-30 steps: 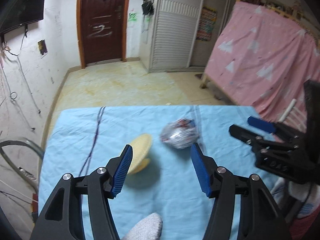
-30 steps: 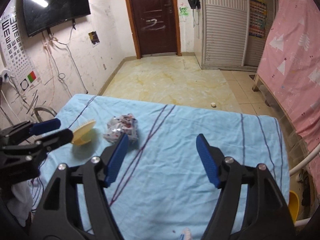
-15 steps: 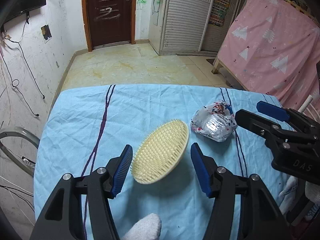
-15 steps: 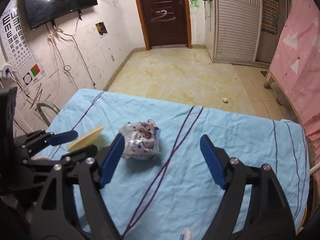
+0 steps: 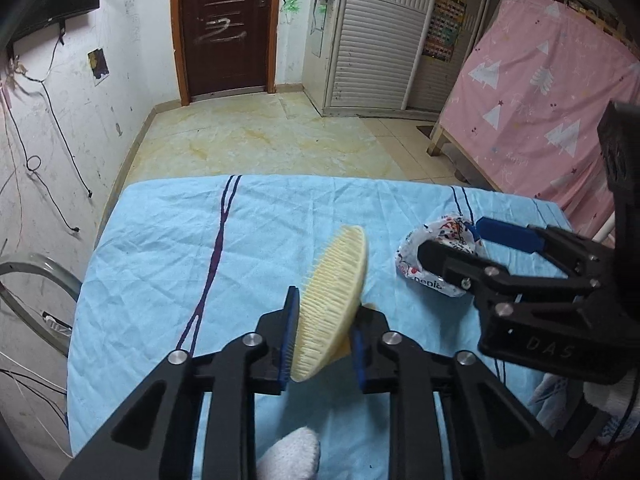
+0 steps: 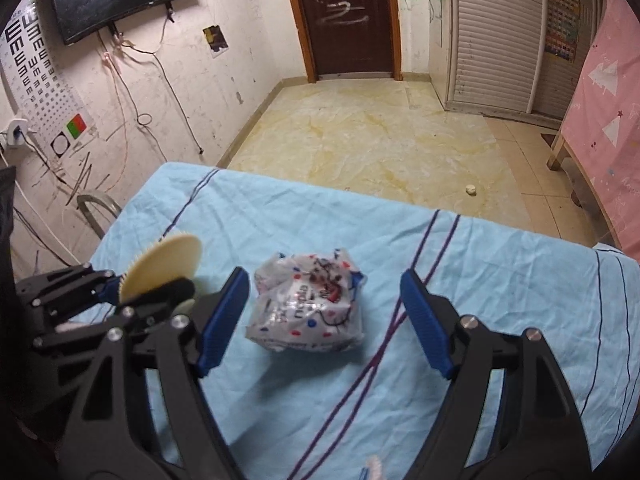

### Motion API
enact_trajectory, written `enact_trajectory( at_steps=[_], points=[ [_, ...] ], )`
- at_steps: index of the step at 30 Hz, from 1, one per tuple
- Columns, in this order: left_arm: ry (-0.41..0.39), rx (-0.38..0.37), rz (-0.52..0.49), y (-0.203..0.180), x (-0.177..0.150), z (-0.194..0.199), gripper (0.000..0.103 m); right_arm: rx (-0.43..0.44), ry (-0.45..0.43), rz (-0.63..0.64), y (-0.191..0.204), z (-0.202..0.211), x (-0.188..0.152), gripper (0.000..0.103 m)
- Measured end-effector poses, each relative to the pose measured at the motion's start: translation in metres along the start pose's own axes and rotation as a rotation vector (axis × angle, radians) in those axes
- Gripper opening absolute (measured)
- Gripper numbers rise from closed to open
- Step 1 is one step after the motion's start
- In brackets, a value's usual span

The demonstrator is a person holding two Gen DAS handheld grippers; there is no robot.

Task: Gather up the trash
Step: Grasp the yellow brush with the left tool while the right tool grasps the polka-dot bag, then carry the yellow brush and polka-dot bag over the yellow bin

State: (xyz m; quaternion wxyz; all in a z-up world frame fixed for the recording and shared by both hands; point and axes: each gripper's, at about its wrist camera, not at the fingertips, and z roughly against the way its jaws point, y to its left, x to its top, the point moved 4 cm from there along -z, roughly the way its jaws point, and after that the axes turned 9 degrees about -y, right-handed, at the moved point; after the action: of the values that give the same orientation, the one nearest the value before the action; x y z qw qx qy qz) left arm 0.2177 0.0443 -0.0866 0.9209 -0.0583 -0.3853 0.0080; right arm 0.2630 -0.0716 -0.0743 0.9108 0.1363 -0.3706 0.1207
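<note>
The crumpled wrapper [image 6: 306, 300] is lying on the blue cloth [image 6: 500, 280] that covers the surface, roughly in the middle of it, and it is sitting between the wide-open jaws of the right gripper [image 6: 320, 322], which is not touching it on either side. In the left wrist view the same wrapper [image 5: 434, 256] is showing to the right, partly behind the right gripper [image 5: 476, 248].

Just left of the wrapper, the left gripper [image 5: 324, 336] is pinching a pale yellow brush [image 5: 334, 306] between its narrowed jaws, with the bristles facing left and the brush tilted up on edge; whether its lower rim is touching the cloth is hard to tell.

Judging from this, the step in hand is picking up: one piece is gripped and the other is being framed for a grasp. The next move is probably calling for the right jaws to lower a little around the wrapper and squeeze gently, since the thin plastic will likely crush and slip. No bin is showing in either view.
</note>
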Motion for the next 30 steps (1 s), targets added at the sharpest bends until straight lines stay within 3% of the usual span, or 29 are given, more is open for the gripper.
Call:
enact_trajectory(
  at_steps=[3, 5, 8, 10, 21, 30],
  points=[
    [-0.004, -0.003, 0.017, 0.004, 0.0, 0.001, 0.012, 0.004, 0.02, 0.014, 0.003, -0.005, -0.004, 0.075],
    [-0.006, -0.011, 0.029, 0.006, -0.001, 0.002, 0.011, 0.004, 0.03, 0.023, 0.006, -0.009, -0.006, 0.06],
    [-0.007, -0.041, 0.055, 0.015, -0.004, 0.005, 0.01, -0.024, 0.027, 0.061, 0.01, -0.01, -0.009, 0.047],
    [-0.01, -0.056, 0.077, 0.022, -0.006, 0.007, 0.01, -0.025, 0.016, 0.06, 0.011, -0.007, -0.009, 0.044],
    [-0.054, -0.049, 0.074, 0.021, -0.003, 0.035, 0.01, -0.02, -0.073, 0.037, 0.006, 0.034, -0.002, 0.044],
    [-0.109, -0.072, 0.001, -0.034, 0.008, 0.073, 0.01, -0.047, -0.153, -0.024, -0.024, 0.087, -0.008, 0.044]
  ],
)
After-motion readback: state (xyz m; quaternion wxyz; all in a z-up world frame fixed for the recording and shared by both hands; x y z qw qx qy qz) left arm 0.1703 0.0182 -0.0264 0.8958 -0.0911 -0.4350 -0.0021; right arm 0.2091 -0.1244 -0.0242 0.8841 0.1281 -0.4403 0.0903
